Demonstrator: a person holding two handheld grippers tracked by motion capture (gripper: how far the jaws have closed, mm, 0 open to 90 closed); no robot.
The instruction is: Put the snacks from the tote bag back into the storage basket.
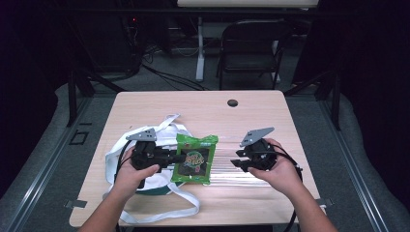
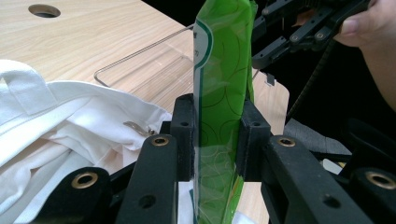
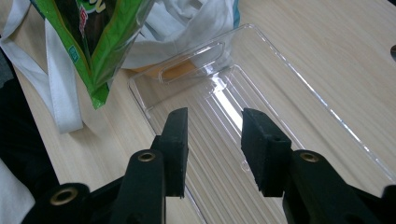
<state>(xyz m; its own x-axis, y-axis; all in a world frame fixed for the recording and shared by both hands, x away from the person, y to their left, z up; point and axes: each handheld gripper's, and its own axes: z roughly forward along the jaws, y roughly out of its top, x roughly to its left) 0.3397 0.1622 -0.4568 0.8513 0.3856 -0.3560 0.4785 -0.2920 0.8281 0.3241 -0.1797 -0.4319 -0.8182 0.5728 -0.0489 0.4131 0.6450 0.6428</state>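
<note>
My left gripper point(image 1: 180, 158) has its jaws pinched on the edge of the green snack packet point(image 1: 195, 158); in the left gripper view the packet point(image 2: 222, 93) stands upright between the two black pads point(image 2: 183, 133), squeezed flat there. My right gripper point(image 1: 235, 162) has its jaws parted with a moderate gap and nothing between them; in the right gripper view its fingertips point(image 3: 176, 140) hover over a clear plastic tray point(image 3: 261, 107) with a ribbed floor.

The tray point(image 1: 237, 166) lies on the wooden table point(image 1: 203, 106) between the two grippers, its near corner just beside the packet. The white cloth bag point(image 1: 145, 145) sits under and behind my left hand point(image 1: 130, 176), and one strap loops to the table's near edge. The far half of the table is bare apart from a round cable hole point(image 1: 232, 103), so that is where I have room; the right edge lies near my right hand point(image 1: 280, 174).

I count one packet, one tray, one bag, two grippers. A dark folding chair point(image 1: 251, 46) stands beyond the table.
</note>
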